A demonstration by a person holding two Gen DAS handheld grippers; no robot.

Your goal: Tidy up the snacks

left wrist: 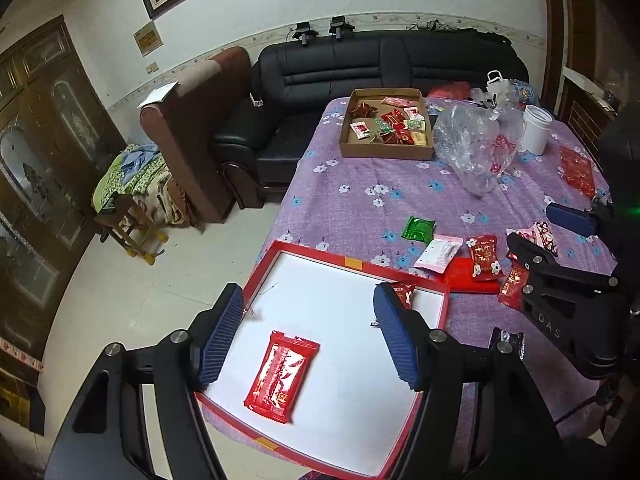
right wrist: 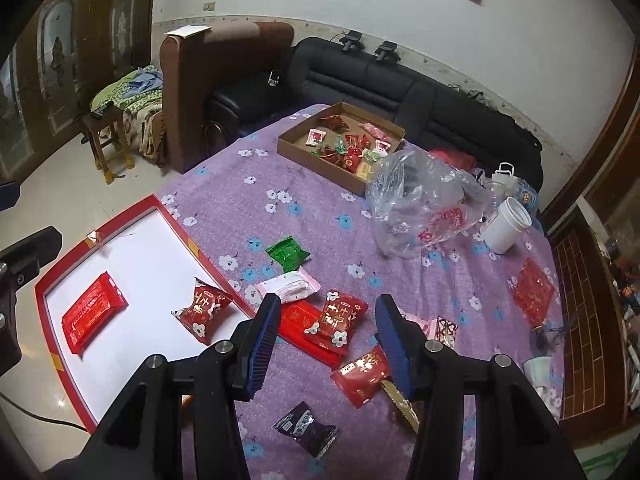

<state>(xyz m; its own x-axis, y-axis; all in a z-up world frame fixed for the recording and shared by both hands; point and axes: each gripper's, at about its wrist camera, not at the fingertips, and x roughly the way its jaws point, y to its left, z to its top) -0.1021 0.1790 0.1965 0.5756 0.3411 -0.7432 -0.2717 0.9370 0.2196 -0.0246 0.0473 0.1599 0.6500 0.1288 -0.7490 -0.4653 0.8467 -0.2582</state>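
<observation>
While I hover over the purple floral tablecloth (right wrist: 320,216), the red-rimmed tray (right wrist: 120,212) sits at the left of my right view, holding a flat red packet (right wrist: 94,312) and a red flowered snack (right wrist: 202,312). Loose snacks (right wrist: 336,320) lie at lower centre. My left gripper (left wrist: 310,336) and right gripper (right wrist: 326,346) both gape, grasping nothing.

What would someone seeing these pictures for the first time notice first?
Probably the red-rimmed white tray at the table's near edge, with a flat red packet and a flowered red snack inside. Then the loose snacks on the purple floral tablecloth, and the cardboard box of sweets farther back.
</observation>
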